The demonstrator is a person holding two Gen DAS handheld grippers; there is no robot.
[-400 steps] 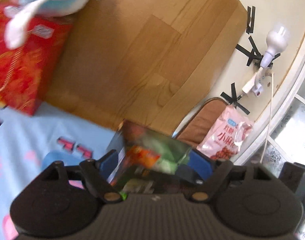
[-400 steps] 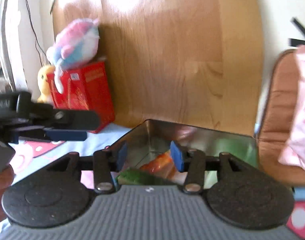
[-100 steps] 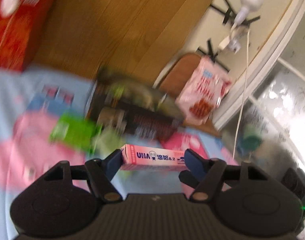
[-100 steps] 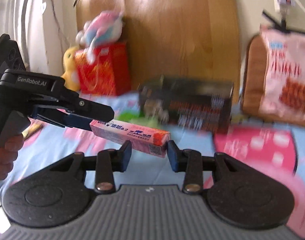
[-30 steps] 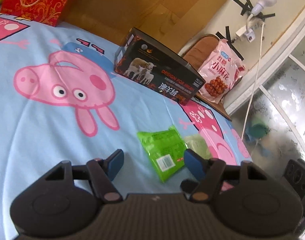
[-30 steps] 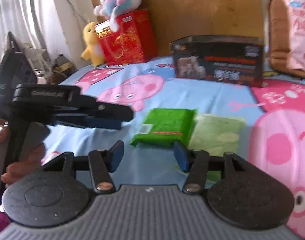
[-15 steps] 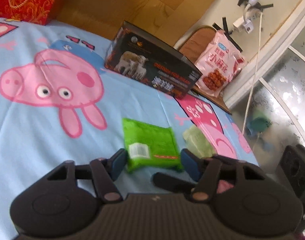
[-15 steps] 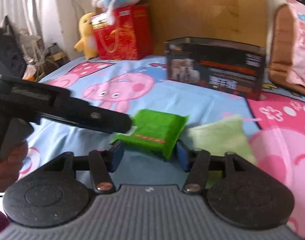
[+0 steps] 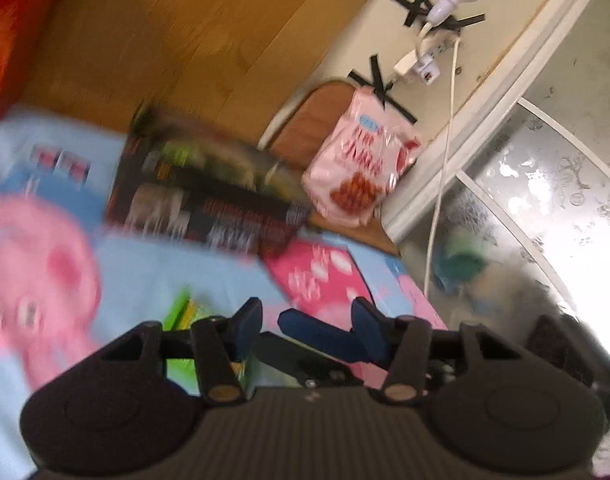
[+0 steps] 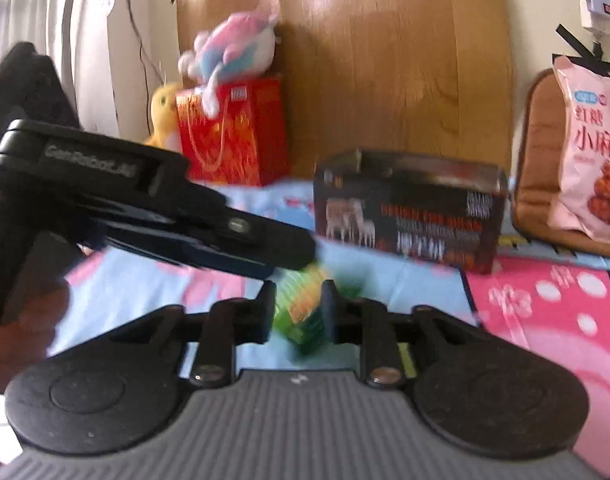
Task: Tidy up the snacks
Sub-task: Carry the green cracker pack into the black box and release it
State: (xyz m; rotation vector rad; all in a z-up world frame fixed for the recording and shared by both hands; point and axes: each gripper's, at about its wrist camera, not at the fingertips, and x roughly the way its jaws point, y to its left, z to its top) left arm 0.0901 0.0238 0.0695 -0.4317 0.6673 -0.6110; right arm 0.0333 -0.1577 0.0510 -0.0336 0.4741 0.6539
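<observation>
My right hand-held gripper (image 10: 297, 310) is closing, a green snack packet (image 10: 301, 314) pinched between its pads above the bed. My left hand-held gripper (image 9: 307, 326) is closing too; the packet shows only beside its left finger. The dark box (image 10: 411, 208) stands behind.

Glossy green packet (image 10: 301, 312); glossy wood headboard (image 10: 385, 60); cloth sheet (image 10: 545, 300).

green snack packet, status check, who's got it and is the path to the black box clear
Right gripper closing on green snack packet, pads at its sides. Left gripper closing, tips at the packet's top. Black box open beyond; nothing between.
</observation>
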